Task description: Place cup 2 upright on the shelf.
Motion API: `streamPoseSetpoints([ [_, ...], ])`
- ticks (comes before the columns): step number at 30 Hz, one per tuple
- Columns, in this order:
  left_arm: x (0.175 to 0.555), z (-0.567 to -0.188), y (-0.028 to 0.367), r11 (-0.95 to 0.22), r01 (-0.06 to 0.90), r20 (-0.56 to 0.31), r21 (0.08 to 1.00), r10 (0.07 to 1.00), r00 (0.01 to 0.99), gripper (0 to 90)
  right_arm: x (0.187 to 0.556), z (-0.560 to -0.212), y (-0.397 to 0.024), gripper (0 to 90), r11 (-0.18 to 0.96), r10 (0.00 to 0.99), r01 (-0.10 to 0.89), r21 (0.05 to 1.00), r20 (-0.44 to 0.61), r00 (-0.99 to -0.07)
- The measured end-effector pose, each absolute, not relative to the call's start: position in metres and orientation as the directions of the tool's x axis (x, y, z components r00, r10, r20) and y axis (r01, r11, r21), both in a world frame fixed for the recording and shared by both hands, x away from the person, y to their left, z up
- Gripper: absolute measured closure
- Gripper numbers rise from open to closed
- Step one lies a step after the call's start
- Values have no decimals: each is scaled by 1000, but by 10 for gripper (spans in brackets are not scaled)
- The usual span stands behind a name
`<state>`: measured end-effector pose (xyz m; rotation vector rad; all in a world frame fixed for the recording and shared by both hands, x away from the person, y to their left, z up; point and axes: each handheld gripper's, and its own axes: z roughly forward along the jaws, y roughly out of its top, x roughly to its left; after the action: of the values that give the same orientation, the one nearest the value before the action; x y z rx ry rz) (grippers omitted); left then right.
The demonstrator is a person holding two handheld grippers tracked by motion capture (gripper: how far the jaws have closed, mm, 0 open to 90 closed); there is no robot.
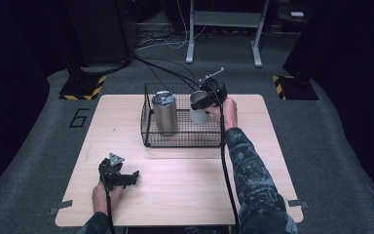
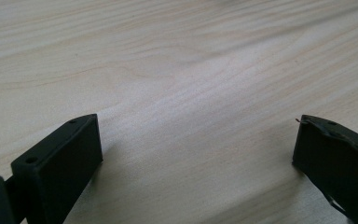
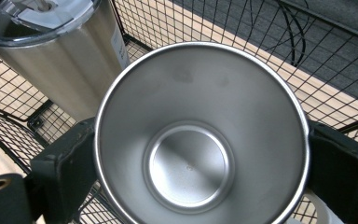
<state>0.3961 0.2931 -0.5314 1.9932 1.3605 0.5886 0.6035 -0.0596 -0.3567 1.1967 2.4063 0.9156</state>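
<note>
Gripping steel cup point(image 3: 200, 135) inside wire basket point(image 1: 148, 127): right claw point(image 1: 208, 99); left claw point(image 1: 126, 178) open

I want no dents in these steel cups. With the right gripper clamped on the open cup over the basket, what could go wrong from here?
1. The right gripper holds the smooth, tapered open cup only by its sides; it could slip and drop into the wire basket.
2. The lidded tumbler stands close beside it, so a sideways swing may knock the two together.
3. The cup could catch the basket's rim.
</note>
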Motion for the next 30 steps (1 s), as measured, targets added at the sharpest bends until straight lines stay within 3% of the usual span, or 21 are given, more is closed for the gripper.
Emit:
streamPoseSetpoints([
  [30, 396, -531, 293, -264, 641, 8, 721, 928, 373, 9, 613, -397, -31, 59, 492, 788, 641, 590, 11, -615],
])
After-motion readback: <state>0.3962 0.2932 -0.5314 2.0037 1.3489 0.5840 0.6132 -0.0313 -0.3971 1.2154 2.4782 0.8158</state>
